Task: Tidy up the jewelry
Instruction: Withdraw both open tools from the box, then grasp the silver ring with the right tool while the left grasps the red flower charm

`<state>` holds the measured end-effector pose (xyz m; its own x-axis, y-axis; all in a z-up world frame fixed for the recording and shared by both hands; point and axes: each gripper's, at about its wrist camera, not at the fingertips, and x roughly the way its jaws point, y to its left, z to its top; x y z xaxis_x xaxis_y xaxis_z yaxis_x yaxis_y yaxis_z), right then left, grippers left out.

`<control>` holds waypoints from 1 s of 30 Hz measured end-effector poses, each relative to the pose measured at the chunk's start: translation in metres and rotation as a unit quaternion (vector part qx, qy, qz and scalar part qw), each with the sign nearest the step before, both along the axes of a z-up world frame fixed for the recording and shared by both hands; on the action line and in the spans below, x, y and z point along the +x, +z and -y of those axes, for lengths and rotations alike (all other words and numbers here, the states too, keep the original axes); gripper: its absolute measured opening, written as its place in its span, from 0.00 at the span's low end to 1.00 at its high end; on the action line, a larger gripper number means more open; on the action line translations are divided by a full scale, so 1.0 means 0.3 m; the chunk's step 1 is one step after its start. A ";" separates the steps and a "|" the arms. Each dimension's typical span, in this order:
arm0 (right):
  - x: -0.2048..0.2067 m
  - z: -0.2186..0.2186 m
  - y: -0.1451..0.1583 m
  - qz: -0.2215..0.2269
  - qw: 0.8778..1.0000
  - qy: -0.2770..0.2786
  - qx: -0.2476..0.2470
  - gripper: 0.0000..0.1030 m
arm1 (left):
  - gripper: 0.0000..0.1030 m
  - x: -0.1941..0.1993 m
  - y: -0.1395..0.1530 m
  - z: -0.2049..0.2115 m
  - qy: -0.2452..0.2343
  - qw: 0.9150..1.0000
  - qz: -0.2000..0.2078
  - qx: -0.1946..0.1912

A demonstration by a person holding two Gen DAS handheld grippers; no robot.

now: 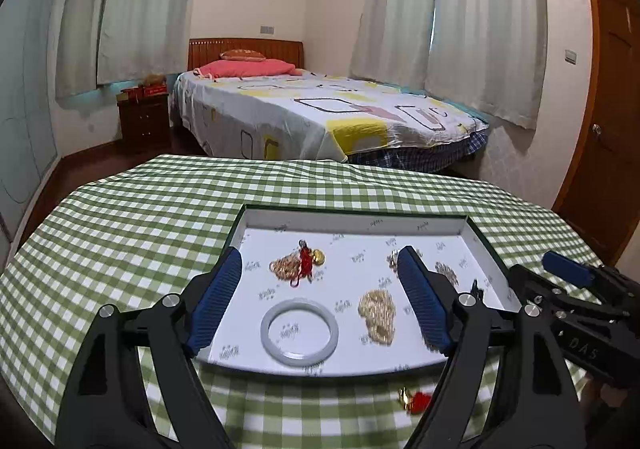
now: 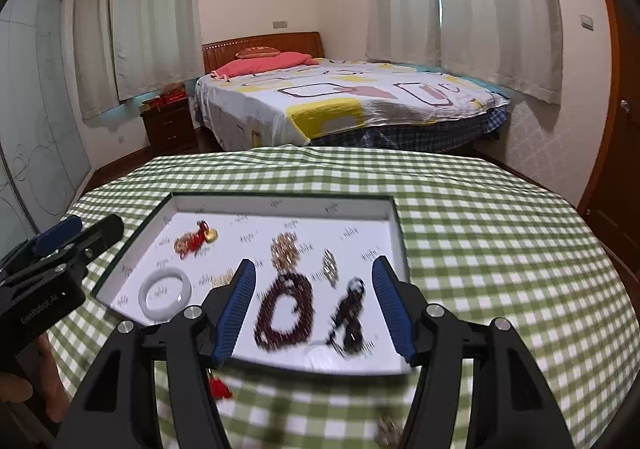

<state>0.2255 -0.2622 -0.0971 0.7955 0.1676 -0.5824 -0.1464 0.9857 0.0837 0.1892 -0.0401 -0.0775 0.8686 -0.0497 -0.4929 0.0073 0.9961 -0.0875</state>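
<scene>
A shallow white tray sits on the green checked table. It holds a white bangle, a gold chain with red cord, a pale gold chain pile, a dark bead bracelet, a black piece and small gold pieces. A red-tasselled gold charm lies on the cloth before the tray. My left gripper is open above the tray's left half. My right gripper is open above the dark bracelet and black piece.
The round table has a green checked cloth. A small gold item lies on the cloth near the front. Behind the table stand a bed, a nightstand and a door.
</scene>
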 end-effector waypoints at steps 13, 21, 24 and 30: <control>-0.175 0.077 -0.156 -0.027 0.999 -0.027 -0.006 0.58 | 0.77 -0.152 -0.113 -0.029 0.013 0.999 -0.030 -0.011; -0.181 0.122 -0.206 -0.047 0.998 -0.045 0.001 0.58 | 0.78 -0.183 -0.157 -0.002 0.004 0.999 -0.044 -0.002; -0.177 0.131 -0.222 -0.057 0.997 -0.049 0.002 0.55 | 0.78 -0.181 -0.166 0.006 0.002 0.999 -0.050 -0.001; -0.156 0.146 -0.251 -0.078 0.996 -0.052 0.006 0.51 | 0.78 -0.172 -0.193 0.016 -0.001 0.998 -0.063 -0.001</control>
<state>0.1786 -0.3061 -0.1724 0.7097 0.0965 -0.6979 -0.0270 0.9936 0.1099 0.1375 -0.0448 -0.1354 0.7996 -0.0529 -0.5982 -0.0017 0.9959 -0.0903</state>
